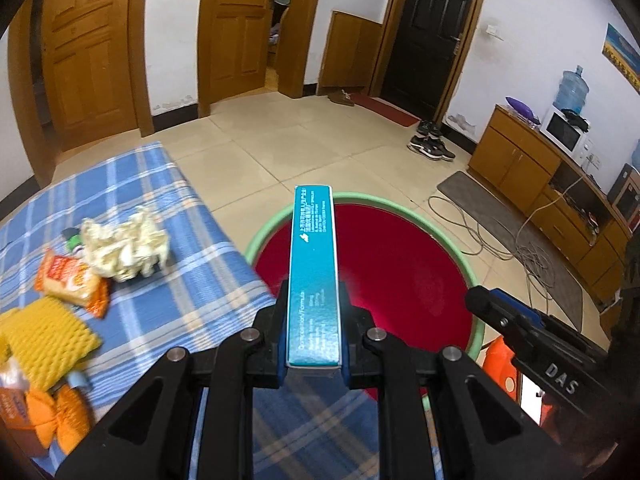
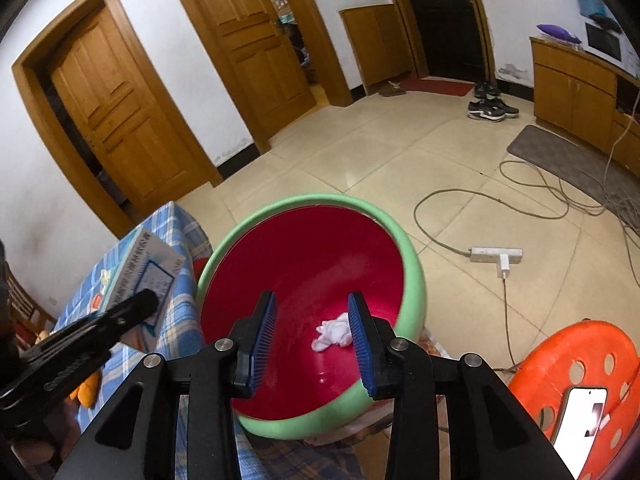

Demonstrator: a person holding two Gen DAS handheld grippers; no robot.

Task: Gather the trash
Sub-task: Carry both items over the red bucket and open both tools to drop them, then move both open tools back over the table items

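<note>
One white wad (image 2: 333,334) lies in the red basin (image 2: 280,208), frame centre; the left claw (image 1: 313,336) grips a teal box (image 1: 314,272) above it, the right claw (image 2: 312,336) gapes empty — wrappers (image 1: 72,280) at frame left remain on the bench (image 1: 192,272).

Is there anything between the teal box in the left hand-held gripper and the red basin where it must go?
Nothing visible blocks it. The left hand-held gripper holds the teal box over the open red basin, which holds only a white tissue wad. The right hand-held gripper is open beside it.
</note>
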